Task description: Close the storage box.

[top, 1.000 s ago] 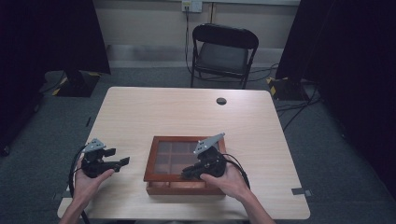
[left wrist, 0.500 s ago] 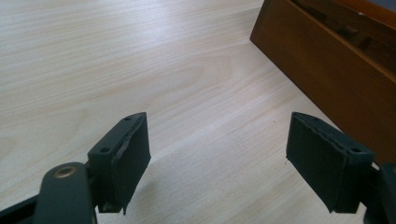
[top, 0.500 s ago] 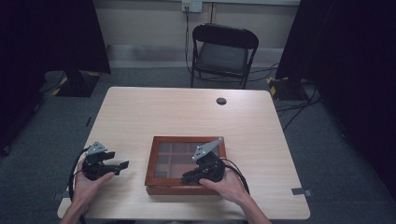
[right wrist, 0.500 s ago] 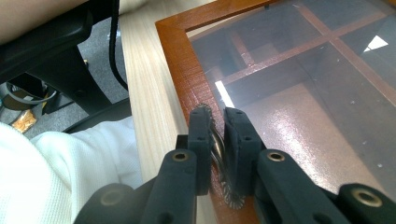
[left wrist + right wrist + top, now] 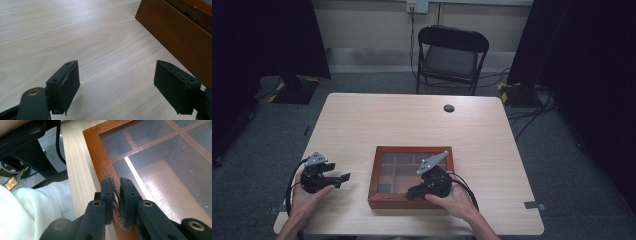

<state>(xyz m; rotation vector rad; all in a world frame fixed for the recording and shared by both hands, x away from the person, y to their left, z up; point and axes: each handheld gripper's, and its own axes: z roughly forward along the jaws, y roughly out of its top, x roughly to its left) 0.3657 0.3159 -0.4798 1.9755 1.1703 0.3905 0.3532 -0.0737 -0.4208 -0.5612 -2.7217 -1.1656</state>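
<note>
A shallow reddish-brown wooden box with a dark glass lid divided by wooden bars [image 5: 409, 175] lies flat on the pale wood-grain bench [image 5: 412, 120], near the edge closest to the person and a little right of the middle.

The right gripper [image 5: 412, 191] rests over the box's near edge, held by the right hand [image 5: 457, 195]. In the right gripper view its two black jaws stand almost together at the frame of the lid [image 5: 100, 162], pinching a small round metal piece with a toothed rim [image 5: 117, 202]; it may be a knob or latch on the lid, though the jaws cover too much of it to be sure. Beyond the jaws the glass shows the dim compartments beneath it, and a white sleeve [image 5: 30, 215] fills the lower left of that view.

The left gripper [image 5: 343, 178] sits on the bench to the left of the box, apart from it, in the left hand [image 5: 309, 192]. Its jaws have just been opening and now stand wide, with nothing between them but bare bench; the box's plain wooden side wall [image 5: 175, 37] rises just beyond the right-hand jaw.

A black folding chair [image 5: 451, 55] stands behind the far side of the bench, and a small dark round disc [image 5: 449, 108] lies near the far edge.
</note>
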